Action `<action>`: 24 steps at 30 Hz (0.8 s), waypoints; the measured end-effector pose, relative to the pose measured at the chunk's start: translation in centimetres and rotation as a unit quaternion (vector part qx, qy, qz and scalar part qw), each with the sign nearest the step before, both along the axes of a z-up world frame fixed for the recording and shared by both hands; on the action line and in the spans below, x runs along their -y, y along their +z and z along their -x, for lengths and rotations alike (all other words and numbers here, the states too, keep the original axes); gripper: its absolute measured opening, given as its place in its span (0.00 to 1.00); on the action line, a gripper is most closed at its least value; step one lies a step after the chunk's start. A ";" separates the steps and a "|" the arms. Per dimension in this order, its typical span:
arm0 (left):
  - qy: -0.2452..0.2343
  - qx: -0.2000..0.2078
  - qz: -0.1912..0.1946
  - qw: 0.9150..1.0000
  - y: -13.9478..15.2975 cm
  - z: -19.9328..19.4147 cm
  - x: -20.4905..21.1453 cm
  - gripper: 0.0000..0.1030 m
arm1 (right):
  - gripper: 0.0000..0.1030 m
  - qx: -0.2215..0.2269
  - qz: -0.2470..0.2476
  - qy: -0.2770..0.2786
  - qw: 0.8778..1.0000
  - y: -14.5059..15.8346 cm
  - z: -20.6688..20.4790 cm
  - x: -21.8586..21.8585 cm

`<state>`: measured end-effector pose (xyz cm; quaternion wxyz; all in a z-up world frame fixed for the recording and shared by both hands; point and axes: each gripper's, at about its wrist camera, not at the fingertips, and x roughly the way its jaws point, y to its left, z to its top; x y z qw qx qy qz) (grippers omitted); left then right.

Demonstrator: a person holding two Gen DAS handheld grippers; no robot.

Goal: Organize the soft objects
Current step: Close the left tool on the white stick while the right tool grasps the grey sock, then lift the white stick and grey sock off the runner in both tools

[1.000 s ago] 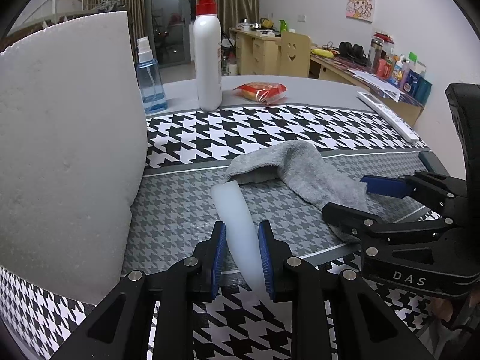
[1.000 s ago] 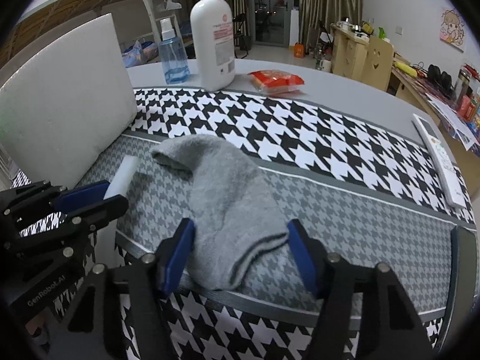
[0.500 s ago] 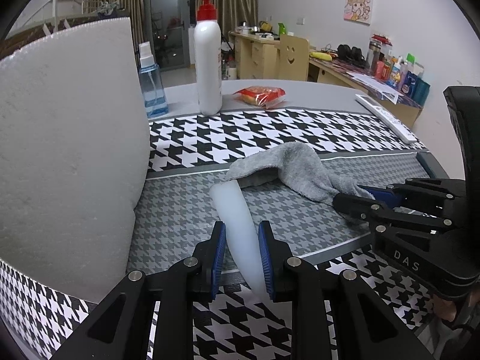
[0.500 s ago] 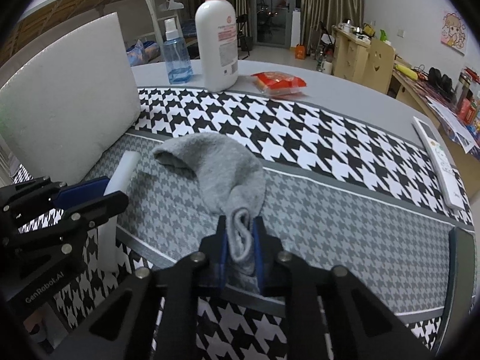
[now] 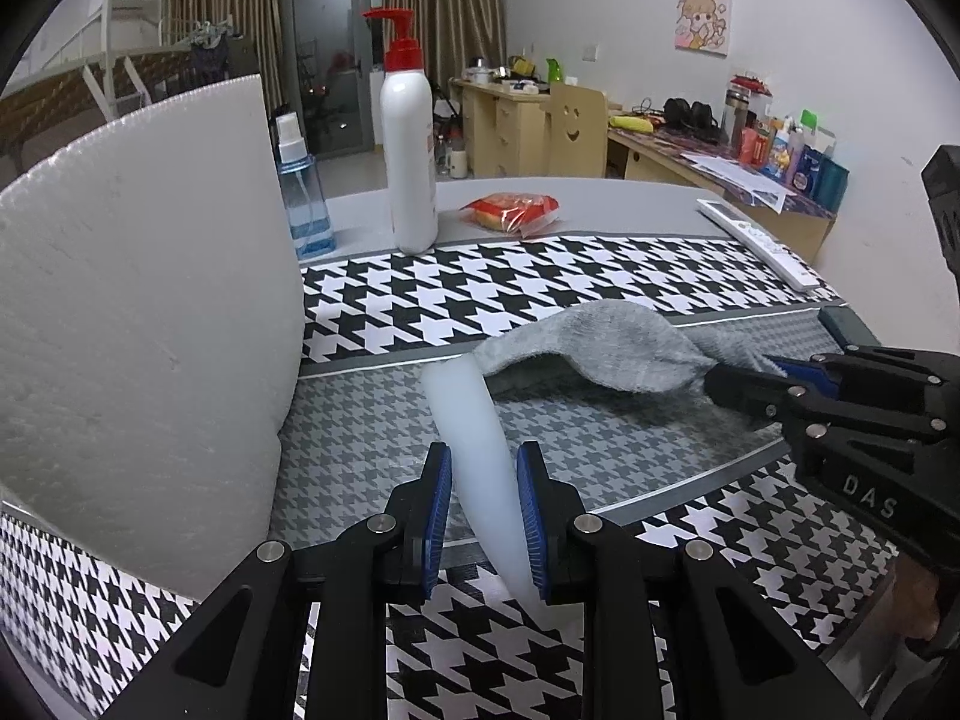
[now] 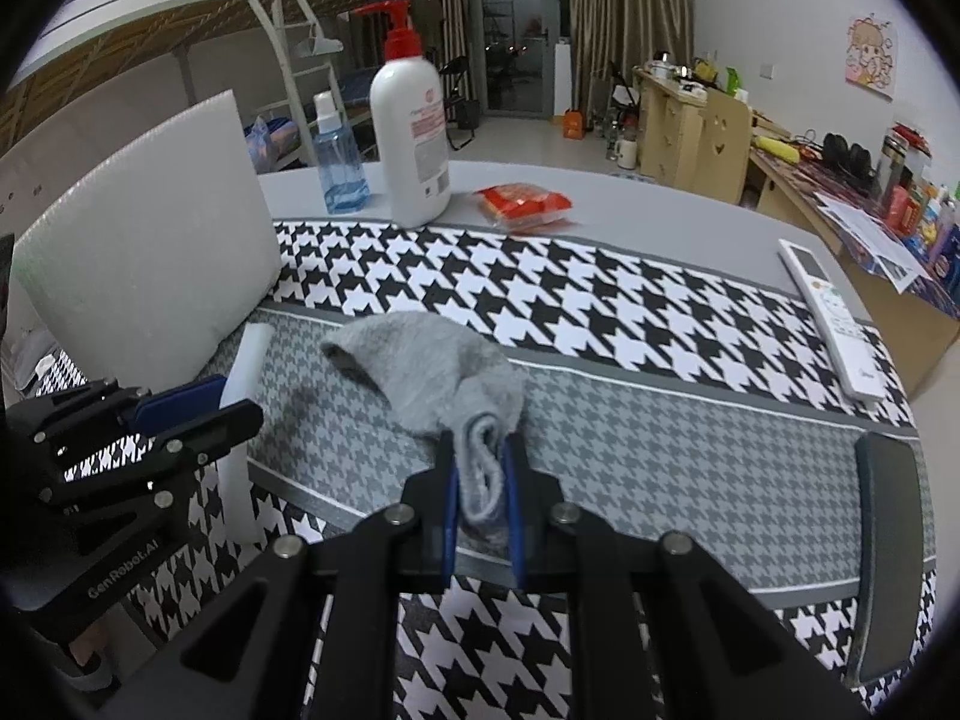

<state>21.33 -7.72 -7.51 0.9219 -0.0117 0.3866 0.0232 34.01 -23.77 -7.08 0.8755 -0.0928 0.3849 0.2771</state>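
Left wrist view: the left gripper (image 5: 483,504) is clenched on a white foam strip (image 5: 474,438), which runs from between its blue pads out over the grey band of the houndstooth cloth (image 5: 540,282). The strip's far end touches the open edge of a grey sock (image 5: 600,342). At the right, the right gripper (image 5: 750,378) pinches the sock's near-right end, and the fabric looks raised off the cloth there. A large white foam board (image 5: 138,300) stands at the left; a pump bottle (image 5: 408,144), a blue spray bottle (image 5: 303,198) and a red snack packet (image 5: 510,213) sit far back.

Right wrist view: the right gripper (image 6: 480,480) is closed on the bunched near end of the grey sock (image 6: 432,366), whose far part lies on the cloth. The left gripper (image 6: 192,408), at the left, holds the foam strip (image 6: 246,360) just beside the board (image 6: 150,252). A remote control (image 6: 834,324) lies at the far right.

Judging by this, both soft things are grasped but neither is put away; carrying and placing them remains, and where they belong is not evident.
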 end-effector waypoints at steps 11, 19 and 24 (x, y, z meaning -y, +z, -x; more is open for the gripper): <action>-0.009 0.017 -0.007 1.000 1.1 0.6 0.8 0.24 | 0.17 0.024 -0.018 -0.016 0.999 1.7 1.2 1.5; -0.020 0.037 -0.017 0.999 2.2 1.3 1.2 0.22 | 0.17 0.040 -0.046 -0.022 0.998 3.3 2.5 2.7; -0.021 0.049 -0.023 0.998 3.0 1.7 1.2 0.22 | 0.17 0.052 -0.057 -0.029 0.997 4.1 3.1 3.3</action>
